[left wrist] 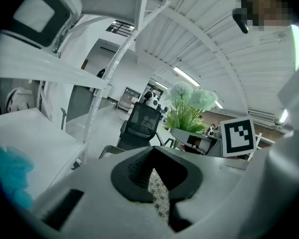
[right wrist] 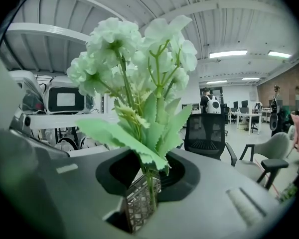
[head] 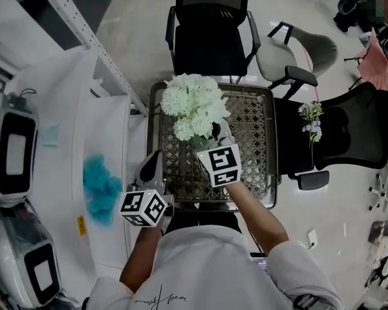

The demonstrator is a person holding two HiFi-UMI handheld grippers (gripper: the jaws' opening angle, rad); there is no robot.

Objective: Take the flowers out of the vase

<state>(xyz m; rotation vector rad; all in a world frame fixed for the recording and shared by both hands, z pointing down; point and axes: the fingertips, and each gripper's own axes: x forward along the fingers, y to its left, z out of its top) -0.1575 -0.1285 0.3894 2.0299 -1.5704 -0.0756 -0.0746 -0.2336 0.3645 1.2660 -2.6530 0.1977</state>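
Right gripper (right wrist: 149,182): jaws are pinching narrowly on the green stems (right wrist: 151,190) of the flowers (head: 193,102), just under the lowest leaves. The white-green heads are standing upright above the jaws. In the head view the bunch is sitting at upper centre of the frame, over the far half of the lattice table (head: 253,131).

No vase is showing in any view. Leaves and gripper are covering whatever lies below, so I cannot tell whether the stem ends are clear of it.

Left gripper (left wrist: 158,185): jaws are standing a narrow slit apart, with only lattice showing through and nothing between them. It is hovering at lower left of the head view, by the table's near edge, apart from the bunch.

Step in hand, as I judge it: drawing the bunch out.
- Pull straight along the stems, keeping them upright so the leaves are not snagging on a rim.
- Grip firmly without crushing the thin stems.
- Have the free left gripper ready to steady the vase if it starts tipping.

Risk: the heads are looking top-heavy above a low pinch, so the stems may swing or slip.
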